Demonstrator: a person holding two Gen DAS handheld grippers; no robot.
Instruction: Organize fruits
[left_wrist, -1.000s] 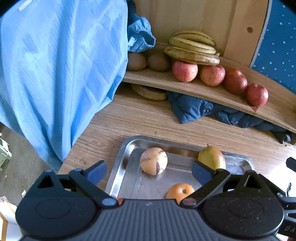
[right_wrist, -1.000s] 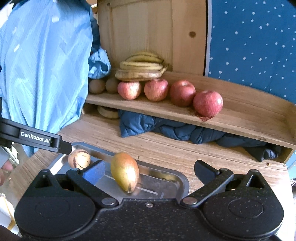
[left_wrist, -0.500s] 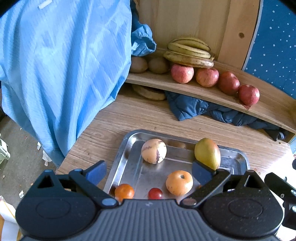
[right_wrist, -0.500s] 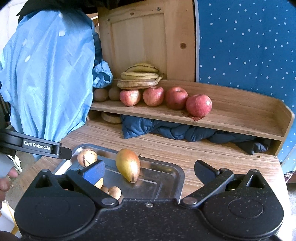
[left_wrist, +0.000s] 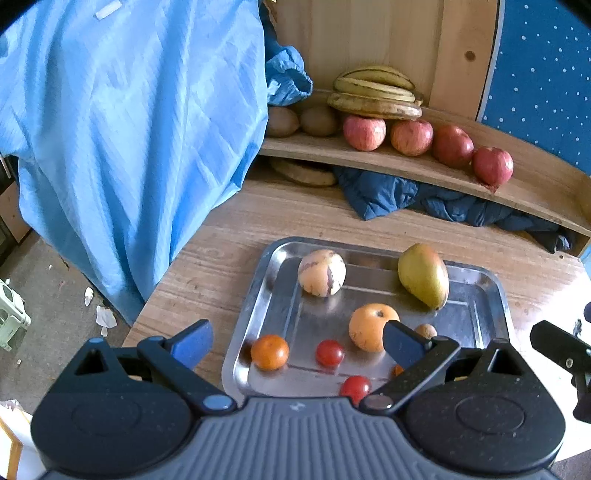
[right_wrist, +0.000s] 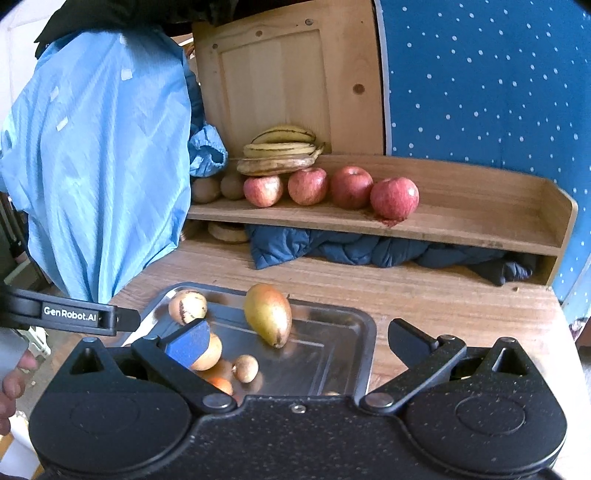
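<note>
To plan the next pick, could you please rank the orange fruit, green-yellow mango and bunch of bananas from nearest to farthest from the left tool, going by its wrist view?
1. Orange fruit, in tray, beside right finger.
2. Green-yellow mango, tray's far right.
3. Bunch of bananas, on the shelf.

White lettering reading "GenRobot.AI" runs along a black bar of the left gripper (right_wrist: 74, 316), which juts in from the left edge of the right wrist view, at mid-height, just left of the metal tray (right_wrist: 364, 334). It is the only legible text in either frame. In the left wrist view, a black part of the right gripper (left_wrist: 561, 350) enters at the right edge, but no wording can be read on it. Small pale patches on the light blue garment (right_wrist: 110, 155) at upper left carry no readable print.
</note>
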